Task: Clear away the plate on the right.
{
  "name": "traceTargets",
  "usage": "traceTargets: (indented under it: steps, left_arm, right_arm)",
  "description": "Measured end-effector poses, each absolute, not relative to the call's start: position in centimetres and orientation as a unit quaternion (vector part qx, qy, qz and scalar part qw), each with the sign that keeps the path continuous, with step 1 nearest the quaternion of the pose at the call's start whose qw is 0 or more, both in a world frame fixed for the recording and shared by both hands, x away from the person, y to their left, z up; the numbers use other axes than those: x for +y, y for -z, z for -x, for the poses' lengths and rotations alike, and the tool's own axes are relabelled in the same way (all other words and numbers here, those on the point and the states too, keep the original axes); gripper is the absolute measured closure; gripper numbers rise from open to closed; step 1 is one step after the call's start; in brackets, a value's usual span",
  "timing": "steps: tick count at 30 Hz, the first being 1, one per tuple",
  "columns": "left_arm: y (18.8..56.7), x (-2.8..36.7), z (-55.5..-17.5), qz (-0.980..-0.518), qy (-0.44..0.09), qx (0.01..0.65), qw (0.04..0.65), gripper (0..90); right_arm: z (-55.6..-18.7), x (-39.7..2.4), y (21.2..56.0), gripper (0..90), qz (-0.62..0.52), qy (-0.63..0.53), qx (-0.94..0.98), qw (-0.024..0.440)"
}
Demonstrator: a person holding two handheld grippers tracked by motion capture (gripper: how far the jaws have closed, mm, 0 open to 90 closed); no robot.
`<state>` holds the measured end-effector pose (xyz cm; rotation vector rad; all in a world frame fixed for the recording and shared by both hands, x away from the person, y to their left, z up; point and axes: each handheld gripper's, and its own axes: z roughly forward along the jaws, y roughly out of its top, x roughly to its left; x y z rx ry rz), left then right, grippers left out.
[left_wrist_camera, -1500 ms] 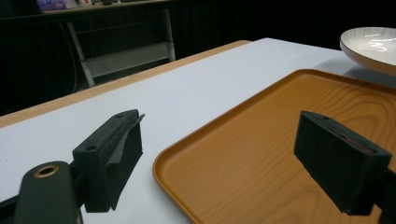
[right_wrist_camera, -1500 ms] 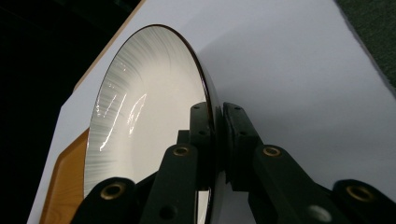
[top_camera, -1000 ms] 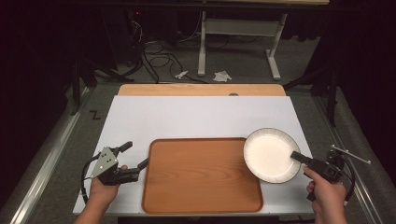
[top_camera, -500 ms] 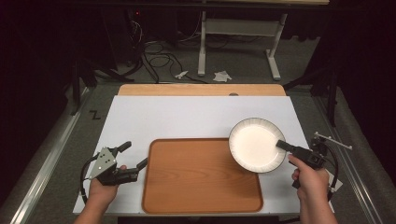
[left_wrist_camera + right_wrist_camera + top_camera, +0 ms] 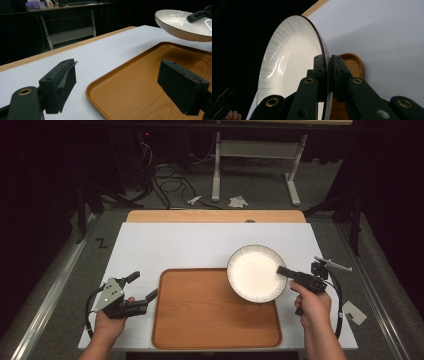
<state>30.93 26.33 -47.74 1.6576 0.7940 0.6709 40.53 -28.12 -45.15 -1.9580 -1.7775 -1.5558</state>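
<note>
White sheeting covers the bench (image 5: 190, 245) in the high view, with dark floor and cables beyond. On it lies a wooden tray (image 5: 210, 320), bare inside. The right claw (image 5: 283, 271) pinches the rim of a white plate (image 5: 252, 272), which is over the tray's far right corner. The left claw (image 5: 142, 290) sits spread just beside the tray's left edge.

From the left gripper view, the left claw's (image 5: 120, 85) jaws stand wide apart, and the plate (image 5: 182, 27) floats above the tray (image 5: 140, 85), nothing in it.

From the right gripper view, the right claw (image 5: 328, 75) clamps the plate's (image 5: 287, 65) edge, the tray (image 5: 354, 65) behind.
</note>
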Motion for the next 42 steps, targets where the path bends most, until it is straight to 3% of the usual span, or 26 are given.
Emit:
traceTargets:
  steps: [16,42]
  left_arm:
    - [47.7,26.3,-30.8,-0.705,-0.282,0.331,0.560,16.1]
    - [47.7,26.3,-30.8,-0.704,-0.282,0.331,0.562,16.1]
  right_arm:
    - [-40.3,-23.9,47.7,84.6,0.612,0.478,-0.626,0.065]
    - [-39.7,-19.7,48.4,84.4,0.580,0.447,-0.677,0.076]
